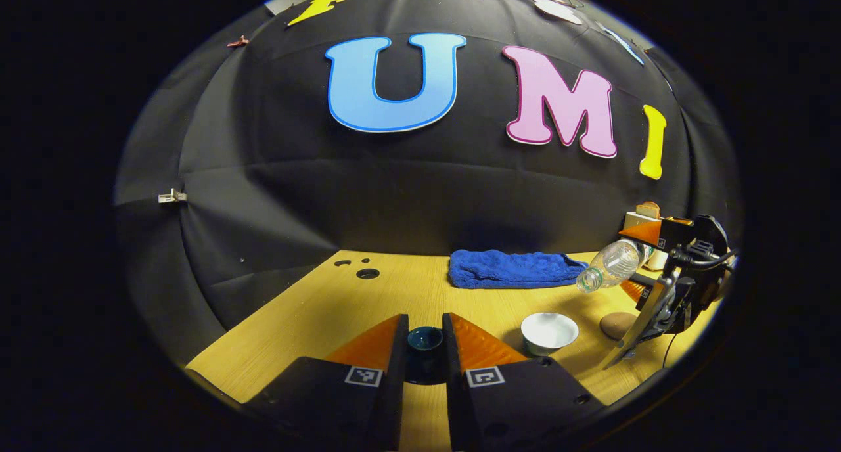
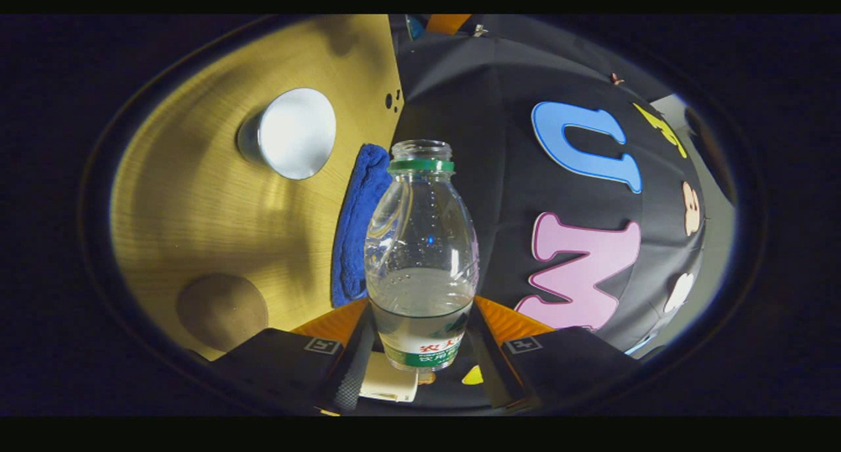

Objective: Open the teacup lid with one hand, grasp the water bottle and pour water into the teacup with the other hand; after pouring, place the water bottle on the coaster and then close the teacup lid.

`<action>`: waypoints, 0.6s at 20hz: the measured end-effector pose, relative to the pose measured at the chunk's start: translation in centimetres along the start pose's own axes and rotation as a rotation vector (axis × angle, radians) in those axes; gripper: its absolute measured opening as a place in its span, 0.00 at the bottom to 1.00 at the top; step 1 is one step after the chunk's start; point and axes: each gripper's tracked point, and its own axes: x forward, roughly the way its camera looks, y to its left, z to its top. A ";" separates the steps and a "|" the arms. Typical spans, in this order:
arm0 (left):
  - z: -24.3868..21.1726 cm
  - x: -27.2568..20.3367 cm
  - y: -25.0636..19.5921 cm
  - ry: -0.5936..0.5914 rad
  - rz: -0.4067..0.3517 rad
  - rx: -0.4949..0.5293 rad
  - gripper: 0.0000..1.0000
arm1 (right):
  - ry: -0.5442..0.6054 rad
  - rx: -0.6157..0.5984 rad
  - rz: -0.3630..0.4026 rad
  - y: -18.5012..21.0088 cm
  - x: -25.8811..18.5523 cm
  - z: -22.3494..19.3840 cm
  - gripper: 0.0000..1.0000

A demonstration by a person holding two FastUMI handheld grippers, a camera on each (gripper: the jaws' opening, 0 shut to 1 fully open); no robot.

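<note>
Pouring is the step you're in right now, or just about to be. Your right gripper (image 2: 420,347) is clamped on the lower part of the water bottle (image 2: 420,255), a finger on each side of it by the label, and the bottle is uncapped with some water sitting in the bottom part. In the left gripper view you can see that bottle (image 1: 608,266) tipped over toward flat, mouth pointing down-left, hanging above and a bit to the right of the white teacup (image 1: 548,332). I can't see any stream coming out, so I'd guess the water hasn't reached the neck. The cup is open, standing on the wooden table (image 1: 315,320), with the brown round coaster (image 1: 617,324) just beside it on the right and a blue towel (image 1: 512,269) lying behind it near the wall. Your left gripper (image 1: 425,347) is down low over the table with the dark lid (image 1: 424,339) sitting between its fingers; they look snug against it, so I'd call it held, well off to the left of the cup and out of the way. Next move, as I see it: bring the bottle mouth over the middle of the cup before you tip further, since it looks a little off to the side, then tilt slowly so the water doesn't gush and splash over the rim. Keep the lid hand parked where it is. After that the bottle goes upright onto the coaster, and the lid comes back last.
</note>
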 end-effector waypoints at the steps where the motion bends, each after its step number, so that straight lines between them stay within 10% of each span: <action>1: 0.0 -0.1 0.0 0.001 0.000 -0.001 0.31 | -0.003 -0.015 -0.005 0.0 0.0 0.0 0.75; 12: -0.2 -0.2 0.2 0.004 0.004 -0.007 0.35 | -0.009 -0.089 -0.018 -0.1 0.6 -0.7 0.75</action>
